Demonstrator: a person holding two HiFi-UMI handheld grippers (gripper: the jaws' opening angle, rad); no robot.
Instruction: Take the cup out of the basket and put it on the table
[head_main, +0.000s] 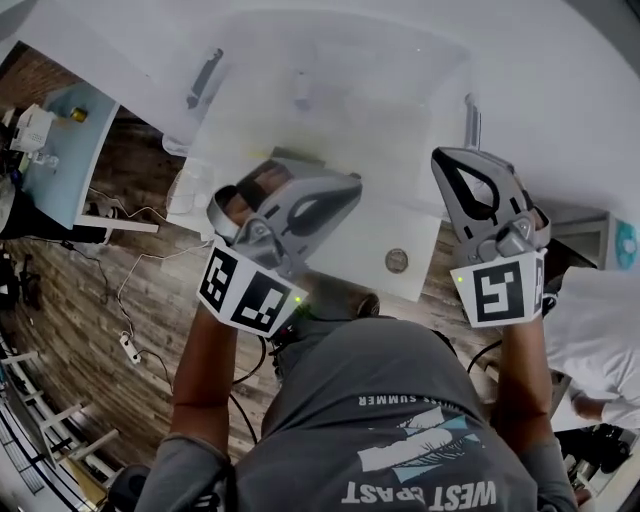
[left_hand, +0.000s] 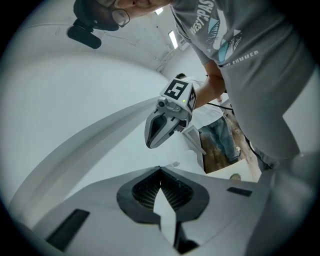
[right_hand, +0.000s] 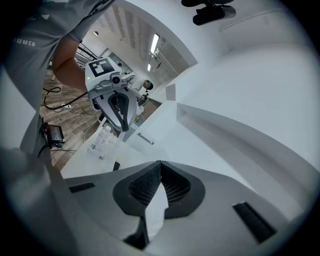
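Observation:
I cannot make out a cup or a basket in any view. My left gripper (head_main: 345, 190) is held low over the white table (head_main: 560, 90), shut with nothing in it; its tips meet in the left gripper view (left_hand: 160, 171). My right gripper (head_main: 452, 160) hovers to its right, also shut and empty, with the tips touching in the right gripper view (right_hand: 160, 163). Each gripper shows in the other's view: the right gripper (left_hand: 161, 131) and the left gripper (right_hand: 120, 120). A pale, see-through rectangular shape (head_main: 330, 90) lies under both grippers.
A clear plastic container (head_main: 188, 192) stands at the table's left edge, and a dark handle-like piece (head_main: 205, 78) lies behind it. A small round metal disc (head_main: 396, 261) sits near the front edge. Wooden floor with cables (head_main: 120, 290) lies to the left.

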